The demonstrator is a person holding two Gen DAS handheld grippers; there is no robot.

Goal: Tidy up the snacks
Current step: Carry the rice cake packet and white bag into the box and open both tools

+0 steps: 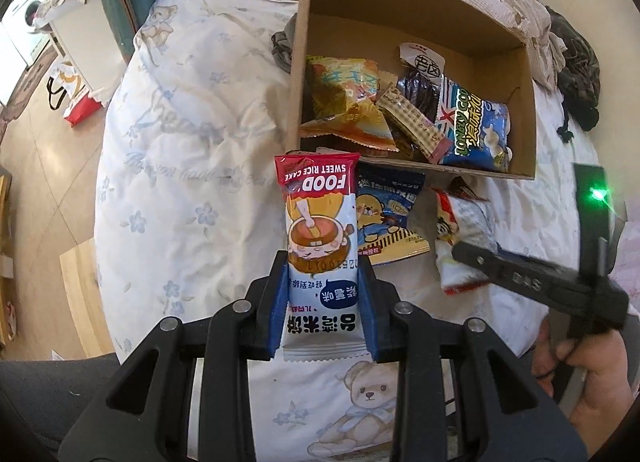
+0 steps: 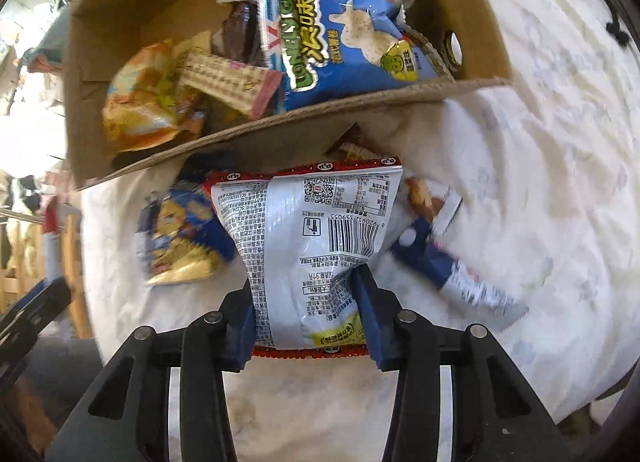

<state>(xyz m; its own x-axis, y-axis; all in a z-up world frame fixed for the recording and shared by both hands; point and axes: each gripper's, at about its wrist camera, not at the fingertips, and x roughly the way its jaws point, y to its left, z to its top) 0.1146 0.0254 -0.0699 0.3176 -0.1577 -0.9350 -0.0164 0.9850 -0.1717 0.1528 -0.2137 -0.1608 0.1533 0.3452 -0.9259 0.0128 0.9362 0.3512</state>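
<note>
My left gripper (image 1: 323, 262) is shut on a white and red sweet rice cake packet (image 1: 316, 202), which stands up between the blue pads just in front of the cardboard box (image 1: 420, 22). My right gripper (image 2: 306, 282) is shut on a crumpled silver packet with red edges (image 2: 316, 222), barcode side up, below the box's front wall (image 2: 280, 134). The same packet (image 1: 460, 230) shows in the left wrist view. Inside the box lie a blue Lonely God bag (image 2: 352, 30), orange bags (image 2: 140, 102) and a few smaller packets. A blue bear packet (image 1: 388, 214) lies on the quilt by the box.
Everything sits on a bed with a white bear-print quilt (image 1: 192, 142). A blue and white stick packet (image 2: 440, 258) lies to the right of my right gripper. Dark clothing (image 1: 576, 70) lies beside the box. The floor, a wooden stool (image 1: 80, 274) and a bag (image 1: 72, 98) are off the bed's left edge.
</note>
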